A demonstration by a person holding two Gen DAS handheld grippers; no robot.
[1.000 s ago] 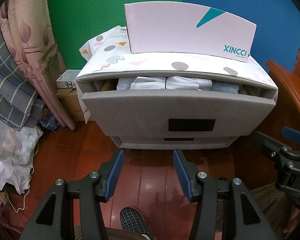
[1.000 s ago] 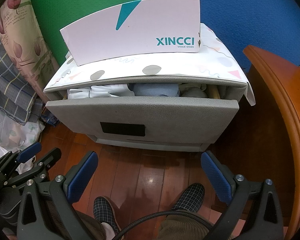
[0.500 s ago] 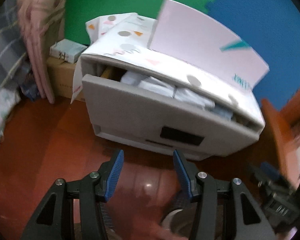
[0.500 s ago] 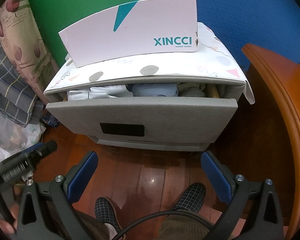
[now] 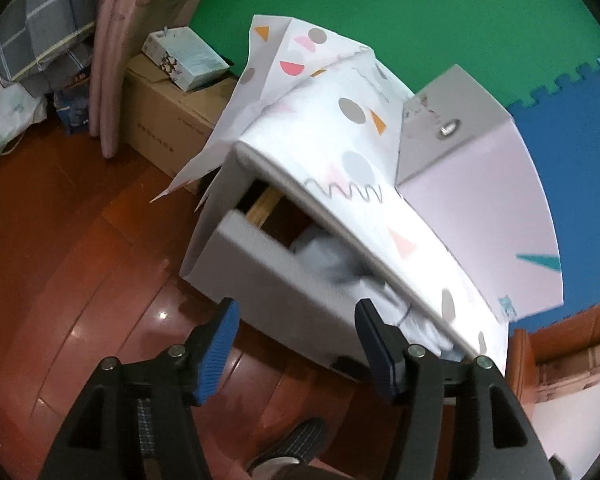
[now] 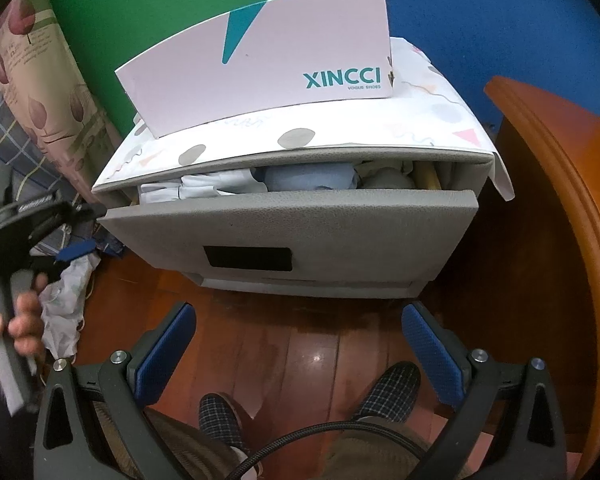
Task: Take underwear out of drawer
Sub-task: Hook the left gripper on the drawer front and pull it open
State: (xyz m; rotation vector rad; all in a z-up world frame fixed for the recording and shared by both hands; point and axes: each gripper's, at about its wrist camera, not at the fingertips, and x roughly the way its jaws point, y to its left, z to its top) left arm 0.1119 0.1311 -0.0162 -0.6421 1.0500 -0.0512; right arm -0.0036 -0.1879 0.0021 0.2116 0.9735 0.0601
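Note:
A grey cabinet stands on the wooden floor with its top drawer pulled partly out. Folded white and pale blue underwear fills the gap behind the drawer front; it shows blurred as underwear in the left wrist view. My left gripper hangs rolled and tilted just before the drawer's left end, its jaws opening with nothing between them. In the right wrist view the left gripper appears at the left edge, held by a hand. My right gripper stands wide open above the floor in front of the cabinet, empty.
A pink XINCCI shoe box sits on the patterned cloth over the cabinet top. Cardboard boxes, a curtain and bedding crowd the left. A wooden chair frame curves along the right. Checked slippers rest on the floor below.
My left gripper has swung to the left end of the cabinet, rolled strongly, and its jaws have widened. The right gripper has kept still.

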